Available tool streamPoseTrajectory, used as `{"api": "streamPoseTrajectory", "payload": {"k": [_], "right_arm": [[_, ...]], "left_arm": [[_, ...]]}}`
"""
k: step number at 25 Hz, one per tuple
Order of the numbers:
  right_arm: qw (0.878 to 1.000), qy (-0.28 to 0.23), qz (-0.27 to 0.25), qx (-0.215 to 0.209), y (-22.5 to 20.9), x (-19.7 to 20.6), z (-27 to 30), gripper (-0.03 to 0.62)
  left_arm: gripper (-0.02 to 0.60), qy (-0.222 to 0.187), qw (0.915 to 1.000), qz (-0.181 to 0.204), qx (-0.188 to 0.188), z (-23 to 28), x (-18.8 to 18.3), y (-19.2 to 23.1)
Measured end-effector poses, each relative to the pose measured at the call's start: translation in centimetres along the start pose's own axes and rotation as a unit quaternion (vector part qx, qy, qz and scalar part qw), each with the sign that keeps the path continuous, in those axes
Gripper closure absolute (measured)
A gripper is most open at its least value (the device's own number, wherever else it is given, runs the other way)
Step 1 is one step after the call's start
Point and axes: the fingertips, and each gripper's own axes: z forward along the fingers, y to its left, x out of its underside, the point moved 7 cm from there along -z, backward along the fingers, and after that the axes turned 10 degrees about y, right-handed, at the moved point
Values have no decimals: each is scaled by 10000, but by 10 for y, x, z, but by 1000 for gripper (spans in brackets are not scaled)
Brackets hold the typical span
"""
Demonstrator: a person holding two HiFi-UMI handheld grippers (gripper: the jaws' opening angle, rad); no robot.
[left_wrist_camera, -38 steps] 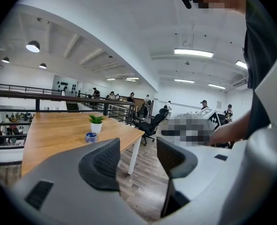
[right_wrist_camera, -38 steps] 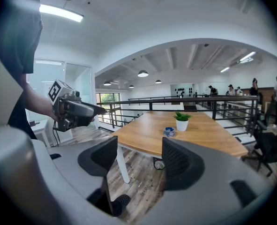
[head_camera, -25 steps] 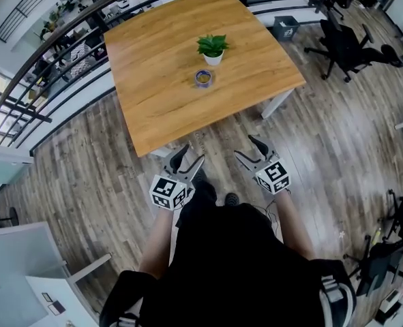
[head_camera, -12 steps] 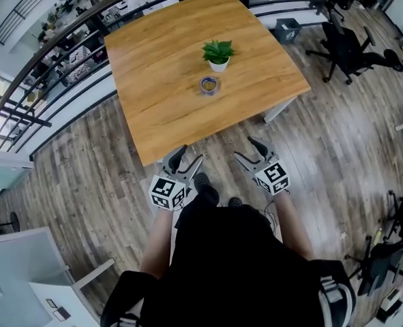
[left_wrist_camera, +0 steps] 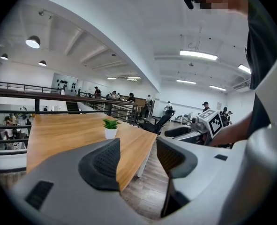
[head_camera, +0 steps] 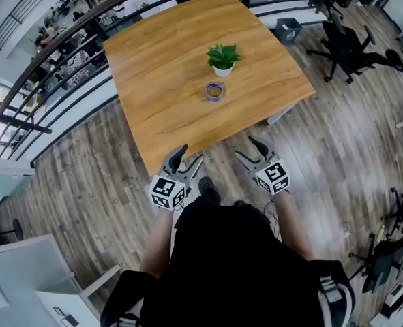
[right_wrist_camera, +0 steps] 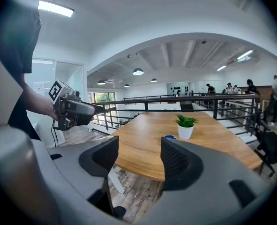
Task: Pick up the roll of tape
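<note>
Person: seen from above in dark clothing, both forearms bent forward at waist height.
Left gripper [head_camera: 189, 157]: pointing forward, jaws wide apart with nothing between them, tips reaching the table's near edge.
Right gripper [head_camera: 245, 148]: alongside, equally wide and empty, just short of that edge.
Table [head_camera: 157, 80]: bare wood.
Roll of tape [head_camera: 214, 90]: lying flat mid-table, well apart from both grippers.
Potted plant [head_camera: 223, 57]: just beyond the tape.
Change: a second ago the near edge lay farther from the grippers.
</note>
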Motion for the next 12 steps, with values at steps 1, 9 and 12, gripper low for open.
{"api": "streamPoseTrajectory", "payload": {"k": [1, 9, 12], "right_arm": [[10000, -4, 1, 14, 0, -2, 4, 300], [9998, -1, 117, 163, -2, -18, 28, 301], [9997, 6, 162, 186, 2, -23, 40, 304]], "left_arm": [[337, 1, 10000, 8, 23, 1, -2, 5], [337, -34, 9998, 74, 201, 7, -15, 36], [337, -7, 9998, 54, 207, 3, -13, 51]]}}
